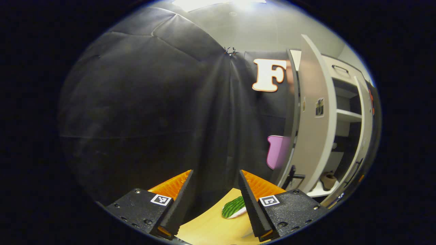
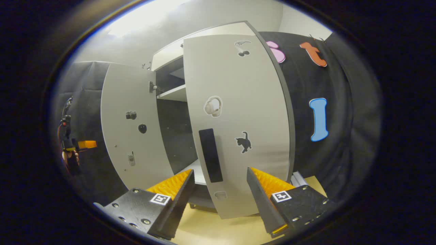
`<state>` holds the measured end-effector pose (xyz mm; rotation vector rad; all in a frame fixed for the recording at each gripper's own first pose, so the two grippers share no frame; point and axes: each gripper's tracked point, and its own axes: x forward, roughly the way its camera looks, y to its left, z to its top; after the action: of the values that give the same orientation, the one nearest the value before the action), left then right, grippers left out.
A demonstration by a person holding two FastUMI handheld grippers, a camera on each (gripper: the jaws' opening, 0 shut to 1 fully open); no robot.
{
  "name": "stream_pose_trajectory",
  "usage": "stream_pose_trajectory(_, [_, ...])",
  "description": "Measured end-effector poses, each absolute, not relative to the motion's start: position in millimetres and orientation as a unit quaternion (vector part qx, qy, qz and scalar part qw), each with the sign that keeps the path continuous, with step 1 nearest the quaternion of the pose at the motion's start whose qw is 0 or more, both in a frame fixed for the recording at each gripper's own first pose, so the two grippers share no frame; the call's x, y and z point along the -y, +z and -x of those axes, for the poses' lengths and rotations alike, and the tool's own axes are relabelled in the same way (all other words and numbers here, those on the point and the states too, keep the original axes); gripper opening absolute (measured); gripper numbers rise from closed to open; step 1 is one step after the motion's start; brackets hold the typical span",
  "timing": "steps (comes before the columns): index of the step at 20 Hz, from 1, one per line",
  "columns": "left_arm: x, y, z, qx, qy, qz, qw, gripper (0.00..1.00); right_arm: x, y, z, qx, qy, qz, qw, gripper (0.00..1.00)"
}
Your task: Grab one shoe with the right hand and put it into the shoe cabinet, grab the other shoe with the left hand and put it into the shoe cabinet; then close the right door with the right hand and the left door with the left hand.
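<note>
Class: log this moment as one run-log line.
left gripper: open, empty | right gripper: open, facing right door | both doors open | shoe in cabinet

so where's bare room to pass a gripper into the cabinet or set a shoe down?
Free: the gap between the two open white cabinet doors, and the bare bottom shelf behind the right gripper. Crowded: the shelf corner holding a tan shoe in the left gripper view.

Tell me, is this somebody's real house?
Probably not: it looks like a staged recording booth. Black cloth hangs as the wall, and a white sticker-covered shoe cabinet stands open on a pale wooden floor.
</note>
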<state>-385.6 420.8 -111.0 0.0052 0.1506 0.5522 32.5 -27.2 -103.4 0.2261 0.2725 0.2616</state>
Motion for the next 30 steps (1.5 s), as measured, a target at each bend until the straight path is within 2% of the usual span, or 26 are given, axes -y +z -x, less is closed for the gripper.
stream_pose_trajectory(1, [-426.9, -119.0, 381.2, -0.075, 0.279, -0.008, 0.957, 0.79, 31.1, -104.7, -32.5, -0.136, 0.125, -0.114, 0.976, 0.93])
stream_pose_trajectory(2, [-429.2, -127.3, 374.8, -0.083, 0.279, -0.008, 0.957, 0.73, 33.7, -107.6, -32.2, -0.138, 0.121, -0.117, 0.976, 0.93])
stream_pose_trajectory(3, [-428.5, -139.0, 369.8, -0.095, 0.279, -0.006, 0.956, 0.79, 36.9, -109.8, -31.3, -0.141, 0.116, -0.121, 0.976, 0.93])
stream_pose_trajectory(6, [-420.8, -162.5, 356.5, -0.118, 0.265, 0.001, 0.957, 0.79, 48.2, -118.7, -28.9, -0.149, 0.101, -0.125, 0.976, 0.93])
stream_pose_trajectory(7, [-415.4, -167.4, 352.4, -0.122, 0.259, 0.006, 0.958, 0.74, 53.0, -121.1, -28.8, -0.151, 0.096, -0.126, 0.976, 0.93])
stream_pose_trajectory(8, [-411.0, -171.5, 348.2, -0.125, 0.253, 0.012, 0.959, 0.79, 56.8, -123.4, -28.4, -0.153, 0.091, -0.128, 0.976, 0.93])
stream_pose_trajectory(12, [-392.7, -183.3, 329.8, -0.132, 0.224, 0.024, 0.965, 0.8, 70.7, -127.8, -30.4, -0.156, 0.075, -0.142, 0.975, 0.93])
stream_pose_trajectory(13, [-386.1, -187.8, 326.4, -0.136, 0.213, 0.03, 0.967, 0.85, 74.3, -128.5, -30.5, -0.156, 0.071, -0.143, 0.975, 0.93])
stream_pose_trajectory(15, [-381.0, -194.8, 323.8, -0.146, 0.212, 0.034, 0.966, 0.74, 80.0, -130.6, -29.9, -0.156, 0.065, -0.144, 0.975, 0.93])
stream_pose_trajectory(16, [-384.0, -199.3, 321.4, -0.147, 0.214, 0.027, 0.965, 0.72, 81.6, -133.3, -32.1, -0.158, 0.062, -0.143, 0.975, 0.93])
stream_pose_trajectory(18, [-382.2, -201.1, 323.0, -0.15, 0.212, 0.03, 0.965, 0.72, 85.5, -136.1, -34.4, -0.161, 0.058, -0.142, 0.975, 0.93])
stream_pose_trajectory(19, [-381.4, -202.1, 322.3, -0.152, 0.207, 0.037, 0.966, 0.78, 87.4, -137.3, -35.1, -0.163, 0.057, -0.141, 0.975, 0.93])
stream_pose_trajectory(20, [-381.0, -203.7, 320.8, -0.153, 0.203, 0.046, 0.966, 0.77, 88.3, -138.8, -36.2, -0.164, 0.056, -0.142, 0.975, 0.87])
stream_pose_trajectory(21, [-381.1, -205.8, 320.7, -0.156, 0.201, 0.054, 0.966, 0.83, 88.5, -139.5, -37.4, -0.165, 0.056, -0.143, 0.974, 0.87])
stream_pose_trajectory(22, [-380.5, -205.8, 320.0, -0.154, 0.198, 0.056, 0.967, 0.71, 87.3, -139.0, -38.5, -0.164, 0.057, -0.144, 0.974, 0.87])
stream_pose_trajectory(23, [-379.4, -205.8, 318.5, -0.152, 0.193, 0.055, 0.968, 0.76, 85.5, -138.3, -39.0, -0.164, 0.059, -0.145, 0.974, 0.93])
stream_pose_trajectory(24, [-378.6, -205.1, 317.4, -0.15, 0.188, 0.05, 0.969, 0.75, 82.8, -138.4, -39.8, -0.164, 0.061, -0.145, 0.974, 0.93])
stream_pose_trajectory(25, [-378.9, -205.0, 314.8, -0.15, 0.183, 0.045, 0.971, 0.75, 81.0, -138.1, -39.8, -0.164, 0.063, -0.144, 0.974, 0.87])
stream_pose_trajectory(26, [-379.4, -204.4, 314.4, -0.151, 0.18, 0.04, 0.971, 0.74, 78.4, -138.1, -40.3, -0.164, 0.065, -0.143, 0.974, 0.87])
stream_pose_trajectory(27, [-380.1, -204.5, 313.1, -0.151, 0.177, 0.038, 0.972, 0.67, 76.1, -138.2, -40.8, -0.164, 0.066, -0.142, 0.974, 0.87])
stream_pose_trajectory(28, [-379.7, -204.7, 312.3, -0.152, 0.174, 0.038, 0.972, 0.74, 73.1, -138.9, -40.6, -0.165, 0.068, -0.141, 0.974, 0.93])
stream_pose_trajectory(30, [-378.2, -206.8, 309.6, -0.152, 0.161, 0.048, 0.974, 0.74, 69.4, -139.5, -40.6, -0.166, 0.07, -0.139, 0.974, 0.93])
